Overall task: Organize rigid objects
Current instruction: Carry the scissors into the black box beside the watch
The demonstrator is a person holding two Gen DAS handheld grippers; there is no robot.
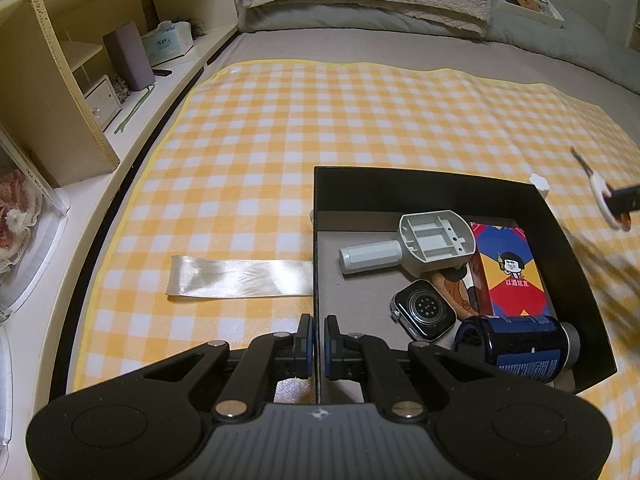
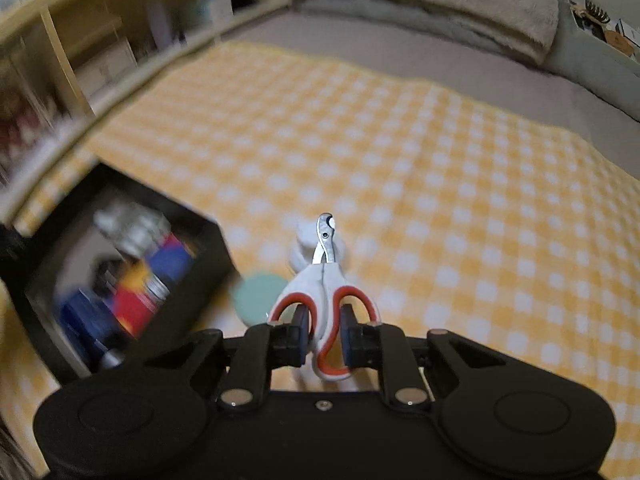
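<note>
On the bed, the yellow checked blanket (image 1: 320, 128) is carrying the black box (image 1: 440, 178), whose left wall the left hand-held gripper (image 1: 317, 338) is pinching, while the right hand-held gripper (image 2: 325, 330) is clamping the clippers (image 2: 326, 280) above the blanket.

White-and-red clippers (image 2: 326, 300) hang tip-forward in the air right of the black box (image 1: 400, 176), which holds a grey handled part (image 1: 420, 248), smartwatch (image 1: 424, 310), colourful carton (image 1: 508, 268) and blue can (image 1: 520, 346).

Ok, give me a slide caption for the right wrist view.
Right hand-held gripper carries white-and-red clippers over the yellow checked blanket, beside the black box.
</note>
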